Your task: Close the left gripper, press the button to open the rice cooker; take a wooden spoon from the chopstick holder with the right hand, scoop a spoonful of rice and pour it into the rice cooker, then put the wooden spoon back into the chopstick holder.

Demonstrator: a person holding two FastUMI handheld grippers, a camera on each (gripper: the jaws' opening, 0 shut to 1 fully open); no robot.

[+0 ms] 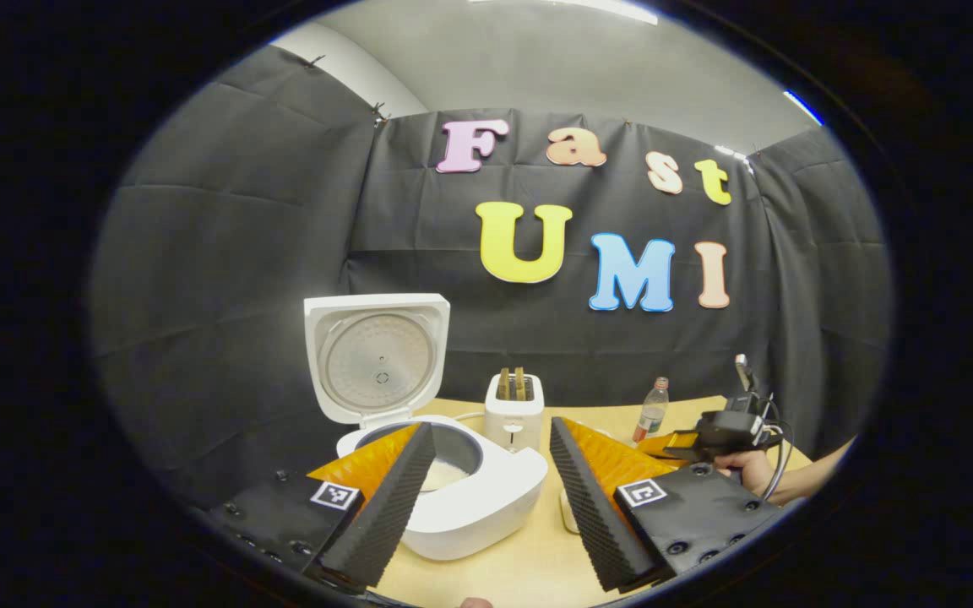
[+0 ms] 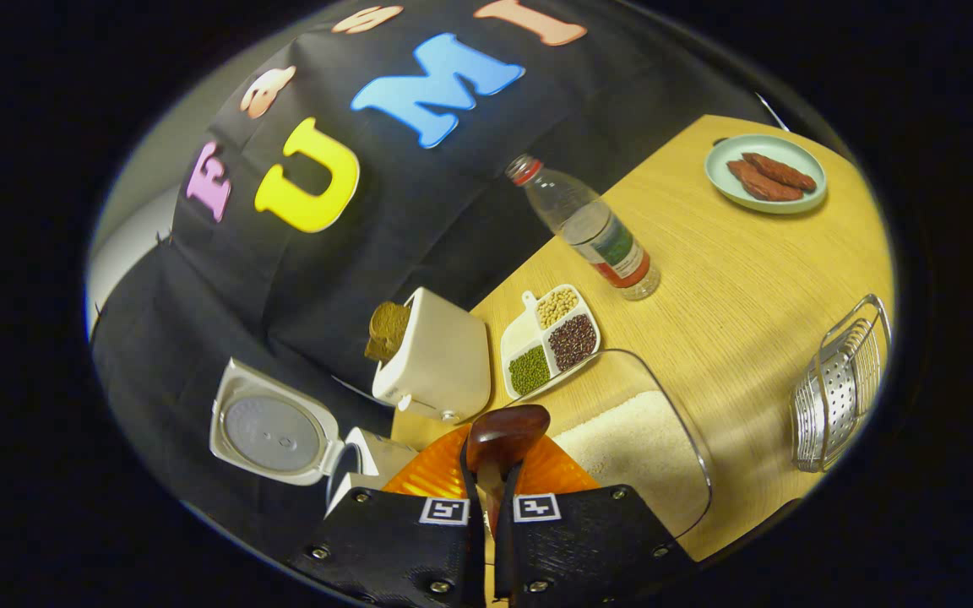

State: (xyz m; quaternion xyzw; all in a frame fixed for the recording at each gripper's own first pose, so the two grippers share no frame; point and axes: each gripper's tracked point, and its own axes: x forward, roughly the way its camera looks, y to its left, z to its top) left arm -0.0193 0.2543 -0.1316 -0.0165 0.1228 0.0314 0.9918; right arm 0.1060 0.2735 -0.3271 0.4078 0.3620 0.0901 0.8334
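Wooden tabletop carries the rice cooker, lid raised, at lower centre of the left gripper view. Left gripper fingers stand apart, empty. Right gripper is clamped on the wooden spoon, lower centre of the right gripper view, beside the rice container. Judged step: scooping rice. Next move calls for lowering the bowl into the rice, then carrying it level to the cooker.

In the left gripper view, the toaster stands just right of the open rice cooker, with the bottle farther right.
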